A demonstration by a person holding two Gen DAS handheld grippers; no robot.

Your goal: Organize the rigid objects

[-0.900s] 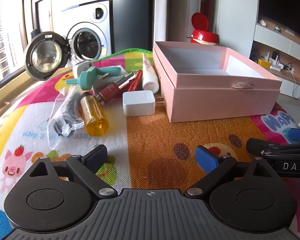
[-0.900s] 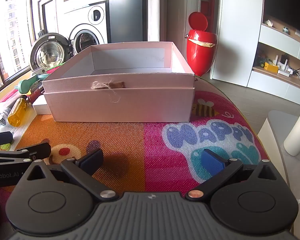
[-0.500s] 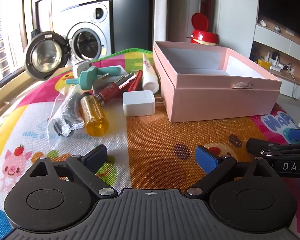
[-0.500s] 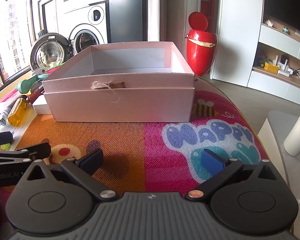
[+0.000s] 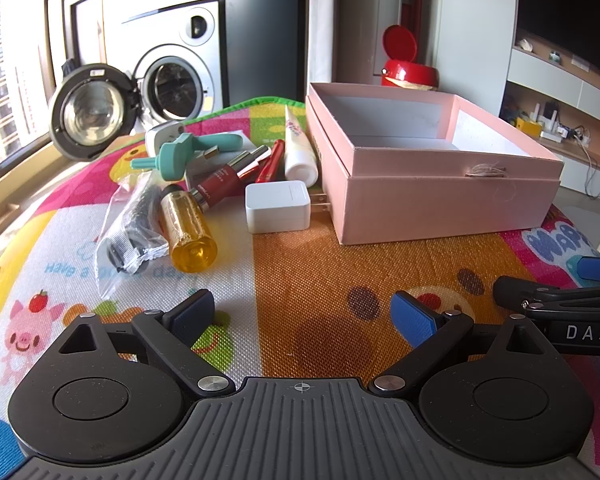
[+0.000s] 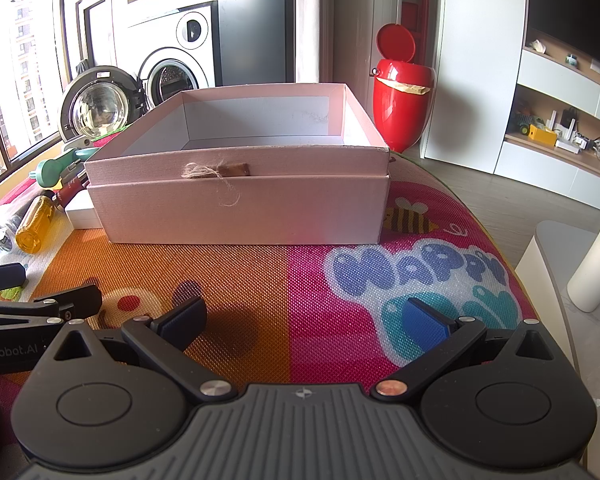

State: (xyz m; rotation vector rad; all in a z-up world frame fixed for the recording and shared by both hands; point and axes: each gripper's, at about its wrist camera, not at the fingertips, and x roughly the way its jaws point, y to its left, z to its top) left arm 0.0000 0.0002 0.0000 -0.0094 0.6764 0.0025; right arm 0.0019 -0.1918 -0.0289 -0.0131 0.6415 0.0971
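Nothing has moved: both claws, left [image 5: 302,316] and right [image 6: 304,318], stay spread.

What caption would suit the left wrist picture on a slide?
Open left gripper rests on a play mat, facing scattered bottles, a white charger and a pink box.

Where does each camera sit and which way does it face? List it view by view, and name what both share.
Left wrist: on the left gripper, low over the mat, facing the item pile with the amber bottle and white charger; its open fingers show, the right gripper at right.
Right wrist: on the right gripper, facing the pink box front-on; its open fingers show, the left gripper at left.
Shared: pink box, amber bottle, red bin, washing machine.
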